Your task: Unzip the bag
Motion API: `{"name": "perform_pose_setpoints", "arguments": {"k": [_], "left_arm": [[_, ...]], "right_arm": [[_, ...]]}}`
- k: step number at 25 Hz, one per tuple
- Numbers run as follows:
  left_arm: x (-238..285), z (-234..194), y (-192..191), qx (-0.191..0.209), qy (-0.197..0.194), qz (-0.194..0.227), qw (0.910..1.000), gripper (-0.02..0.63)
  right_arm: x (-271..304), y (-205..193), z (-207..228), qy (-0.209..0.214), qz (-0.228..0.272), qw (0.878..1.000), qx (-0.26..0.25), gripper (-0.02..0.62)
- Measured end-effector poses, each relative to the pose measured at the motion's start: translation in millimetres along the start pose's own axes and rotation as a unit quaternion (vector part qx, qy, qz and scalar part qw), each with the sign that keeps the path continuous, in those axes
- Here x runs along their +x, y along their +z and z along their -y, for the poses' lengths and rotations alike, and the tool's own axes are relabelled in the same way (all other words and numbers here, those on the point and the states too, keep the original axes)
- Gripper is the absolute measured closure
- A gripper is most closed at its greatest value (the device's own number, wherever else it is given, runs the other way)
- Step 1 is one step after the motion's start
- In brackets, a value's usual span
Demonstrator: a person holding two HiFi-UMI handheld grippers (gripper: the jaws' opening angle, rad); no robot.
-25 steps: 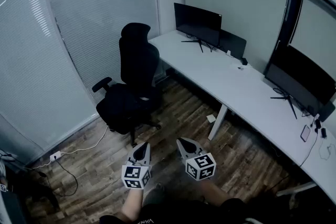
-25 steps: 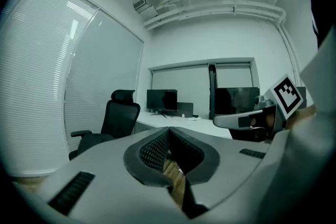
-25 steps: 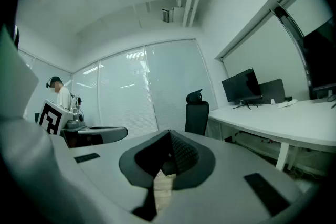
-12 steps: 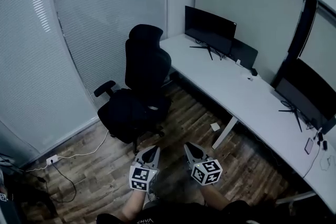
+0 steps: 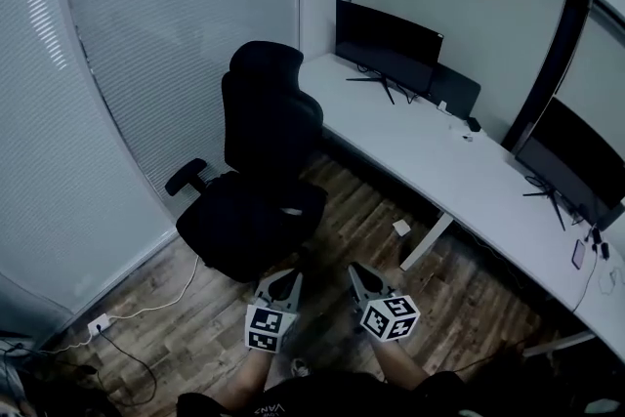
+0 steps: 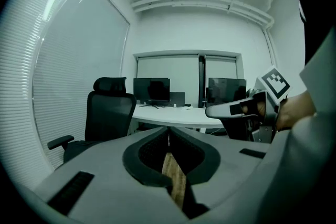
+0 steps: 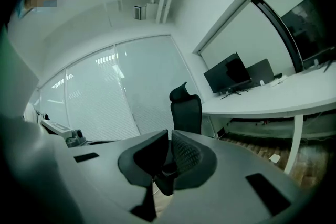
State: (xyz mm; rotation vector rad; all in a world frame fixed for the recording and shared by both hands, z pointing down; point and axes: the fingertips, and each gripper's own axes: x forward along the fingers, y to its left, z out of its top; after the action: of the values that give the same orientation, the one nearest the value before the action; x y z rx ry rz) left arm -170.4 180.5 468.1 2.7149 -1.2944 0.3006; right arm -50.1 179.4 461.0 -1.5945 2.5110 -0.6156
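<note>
No bag shows in any view. In the head view my left gripper (image 5: 286, 278) and right gripper (image 5: 358, 271) are held side by side low in the picture, over the wooden floor, both pointing toward the black office chair (image 5: 256, 181). In the left gripper view the left gripper (image 6: 168, 131) has its jaws shut with nothing between them, and the right gripper (image 6: 211, 111) shows off to the right. The right gripper view shows the right gripper (image 7: 169, 135) with jaws together and empty, aimed past the chair (image 7: 186, 110).
A long white desk (image 5: 439, 161) curves along the right wall and carries a monitor (image 5: 387, 44) at the far end and a second monitor (image 5: 576, 161) at the right. Blinds cover the glass wall (image 5: 146, 63) at the left. A white cable (image 5: 146, 308) lies on the floor.
The head camera and both grippers have moved forward toward the chair, which now looks larger and nearer. The grippers stay side by side and shut.
</note>
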Motion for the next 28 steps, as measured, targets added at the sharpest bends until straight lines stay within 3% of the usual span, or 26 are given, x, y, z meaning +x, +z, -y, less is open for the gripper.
{"name": "perform_pose_setpoints", "arguments": {"k": [6,11,28], "left_arm": [[28,-35,-4,-0.006,-0.022,-0.008,0.9997,0.584],[58,-49,-3,-0.008,-0.018,-0.016,0.9997,0.584],[219,-107,25,0.008,0.051,-0.040,0.9979,0.584]], "right_arm": [[28,-8,13,-0.035,-0.007,0.999,0.017,0.548],[48,-7,36,-0.042,-0.015,0.999,0.025,0.548],[175,45,160,0.015,-0.056,0.998,0.032,0.548]]}}
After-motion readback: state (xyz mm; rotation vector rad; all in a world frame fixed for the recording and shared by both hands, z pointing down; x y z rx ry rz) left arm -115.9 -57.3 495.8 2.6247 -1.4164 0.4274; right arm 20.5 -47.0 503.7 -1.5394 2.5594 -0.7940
